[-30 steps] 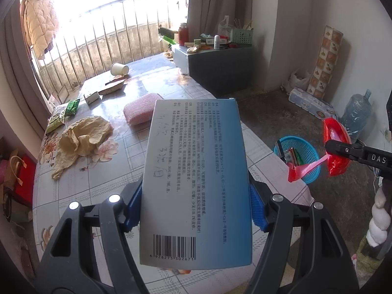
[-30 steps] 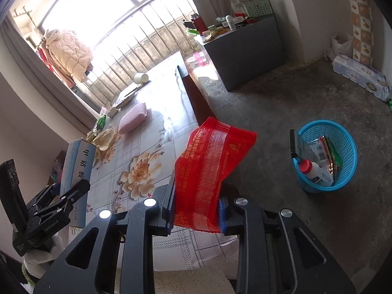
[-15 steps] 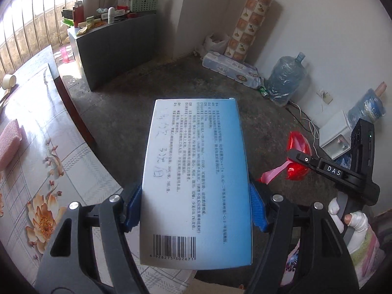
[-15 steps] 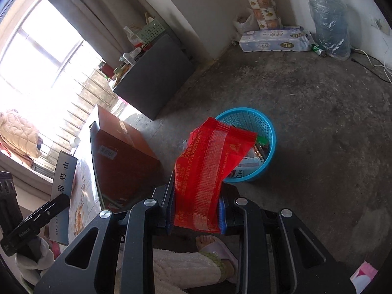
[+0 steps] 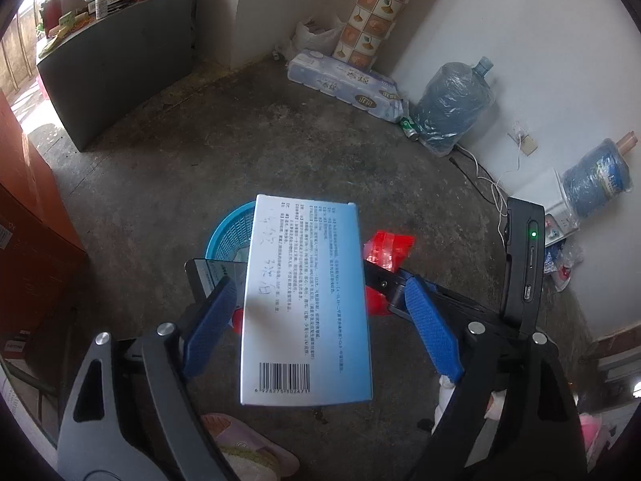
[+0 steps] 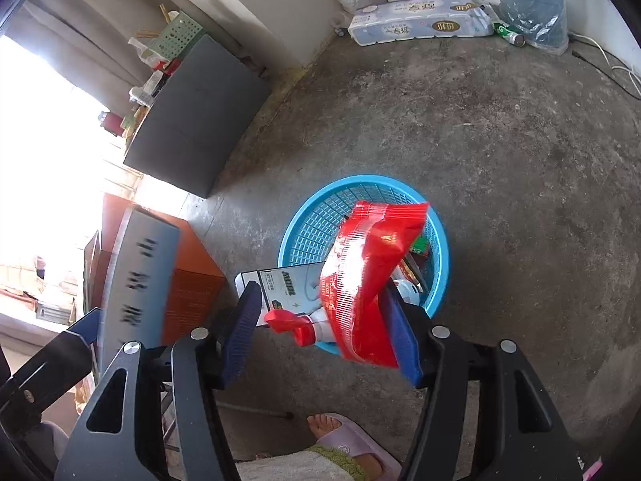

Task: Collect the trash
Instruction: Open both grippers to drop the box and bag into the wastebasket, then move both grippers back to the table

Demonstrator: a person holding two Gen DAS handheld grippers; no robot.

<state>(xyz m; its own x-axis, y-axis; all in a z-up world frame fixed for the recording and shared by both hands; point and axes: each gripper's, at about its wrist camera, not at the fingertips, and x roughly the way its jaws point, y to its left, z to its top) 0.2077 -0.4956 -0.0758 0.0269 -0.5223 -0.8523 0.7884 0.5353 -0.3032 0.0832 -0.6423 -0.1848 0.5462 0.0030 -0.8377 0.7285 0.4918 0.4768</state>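
My left gripper [image 5: 316, 320] is open over the blue mesh trash basket [image 5: 230, 236]. The pale blue printed box [image 5: 306, 300] sits loose between its spread jaws, touching neither pad. My right gripper [image 6: 320, 328] is open too. The red plastic wrapper [image 6: 368, 276] hangs against its right pad [image 6: 402, 340] above the basket [image 6: 316, 228]. The basket holds a white carton [image 6: 280, 284], a red-capped bottle [image 6: 300, 326] and other trash. The box shows blurred at the left of the right wrist view [image 6: 138, 284]. The wrapper shows in the left wrist view [image 5: 386, 248].
The floor is bare concrete. An orange-brown cabinet [image 5: 28, 220] stands left of the basket, a grey cabinet [image 5: 120, 60] behind it. Toilet-paper packs [image 5: 344, 88] and water jugs [image 5: 452, 108] line the far wall. My slippered foot [image 6: 348, 437] is below the grippers.
Both grippers swung from the table down over the basket. Both sets of jaws have opened, letting go of the box and the red wrapper.
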